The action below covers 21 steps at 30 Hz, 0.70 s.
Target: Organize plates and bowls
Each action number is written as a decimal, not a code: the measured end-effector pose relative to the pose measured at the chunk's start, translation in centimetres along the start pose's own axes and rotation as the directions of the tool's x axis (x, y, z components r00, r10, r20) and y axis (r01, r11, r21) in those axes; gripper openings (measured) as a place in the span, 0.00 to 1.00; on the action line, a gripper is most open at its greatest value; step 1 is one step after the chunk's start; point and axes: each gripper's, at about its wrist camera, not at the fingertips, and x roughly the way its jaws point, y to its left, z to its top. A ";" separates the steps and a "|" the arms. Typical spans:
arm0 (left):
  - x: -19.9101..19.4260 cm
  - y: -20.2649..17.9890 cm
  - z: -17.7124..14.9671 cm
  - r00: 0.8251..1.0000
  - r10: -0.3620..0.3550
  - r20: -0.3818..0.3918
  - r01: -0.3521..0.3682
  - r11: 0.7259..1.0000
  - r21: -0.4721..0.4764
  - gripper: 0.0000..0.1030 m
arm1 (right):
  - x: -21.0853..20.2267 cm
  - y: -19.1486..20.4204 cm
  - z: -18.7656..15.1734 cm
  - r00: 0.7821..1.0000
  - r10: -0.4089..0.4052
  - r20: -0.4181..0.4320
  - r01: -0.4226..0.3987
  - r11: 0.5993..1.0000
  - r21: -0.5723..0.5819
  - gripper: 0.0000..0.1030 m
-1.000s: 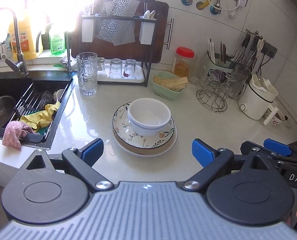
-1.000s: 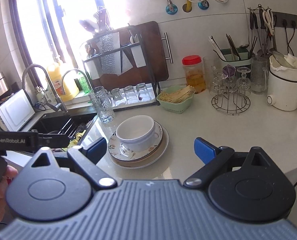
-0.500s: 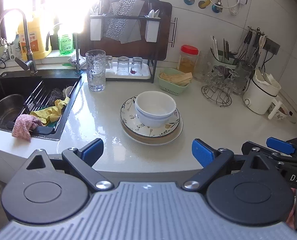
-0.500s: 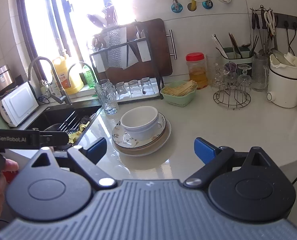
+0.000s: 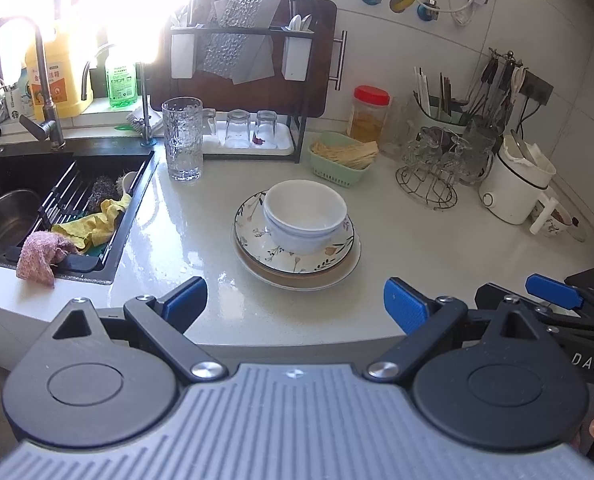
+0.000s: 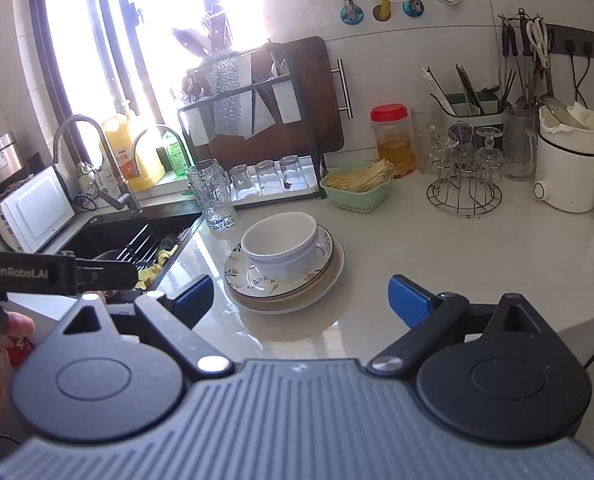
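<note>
Two nested white bowls (image 5: 305,216) sit on a floral plate (image 5: 257,236), which rests on plain plates (image 5: 337,272) on the white counter. The same stack shows in the right wrist view, bowls (image 6: 279,248) on the floral plate (image 6: 237,268). My left gripper (image 5: 295,306) is open and empty, held back at the counter's front edge, short of the stack. My right gripper (image 6: 301,300) is open and empty, also at the front edge, to the right of the left one. The right gripper's blue finger (image 5: 553,292) shows at the right of the left wrist view.
A black sink (image 5: 25,184) with cloths and a steel pot lies left. A tall glass (image 5: 182,138), a dish rack with cups (image 5: 241,80), a green basket (image 5: 343,158), a red-lidded jar (image 5: 369,114), a wire glass stand (image 5: 429,172) and a white kettle (image 5: 515,184) line the back.
Both grippers have pulled back from the stack toward the counter's front edge; the stack looks farther away. Both stay open and empty. The stack has not moved.
</note>
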 end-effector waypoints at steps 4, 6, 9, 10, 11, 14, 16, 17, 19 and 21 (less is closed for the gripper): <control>0.3 0.1 0.0 1.000 -0.002 -0.005 0.002 1.000 -0.003 0.94 | 0.2 0.0 0.0 1.000 -0.006 -0.003 0.006 1.000 0.008 0.93; 0.4 0.1 0.1 1.000 -0.001 -0.008 0.001 1.000 0.002 0.94 | 0.3 0.1 -0.1 1.000 -0.005 -0.007 0.005 1.000 0.007 0.93; 0.6 0.3 0.2 1.000 0.005 -0.010 -0.005 1.000 -0.001 0.94 | 0.4 0.2 0.0 1.000 -0.002 -0.008 0.002 1.000 0.002 0.93; 0.7 0.4 0.3 1.000 0.006 -0.012 -0.006 1.000 -0.005 0.94 | 0.5 0.2 0.0 1.000 -0.001 -0.009 0.001 1.000 0.002 0.93; 0.7 0.4 0.3 1.000 0.008 -0.013 -0.009 1.000 -0.009 0.94 | 0.5 0.2 0.0 1.000 0.001 -0.009 -0.001 1.000 0.002 0.93; 0.8 0.4 0.3 1.000 0.016 -0.013 -0.016 1.000 -0.010 0.94 | 0.6 0.2 0.0 1.000 0.003 -0.011 -0.003 1.000 0.001 0.93; 0.8 0.4 0.4 1.000 0.013 -0.016 -0.014 1.000 -0.012 0.94 | 0.6 0.2 0.0 1.000 0.004 -0.011 -0.004 1.000 0.003 0.93; 0.9 0.5 0.5 1.000 0.009 -0.019 -0.009 1.000 -0.012 0.94 | 0.6 0.1 0.0 1.000 0.003 -0.012 -0.003 1.000 0.004 0.93; 1.0 0.3 0.6 1.000 0.012 -0.023 -0.012 1.000 -0.010 0.94 | 0.7 0.0 0.1 1.000 0.000 -0.015 0.000 1.000 0.007 0.93; 1.0 0.2 0.8 1.000 0.010 -0.021 -0.010 1.000 -0.008 0.94 | 0.7 -0.1 0.3 1.000 0.000 -0.008 0.000 1.000 0.008 0.93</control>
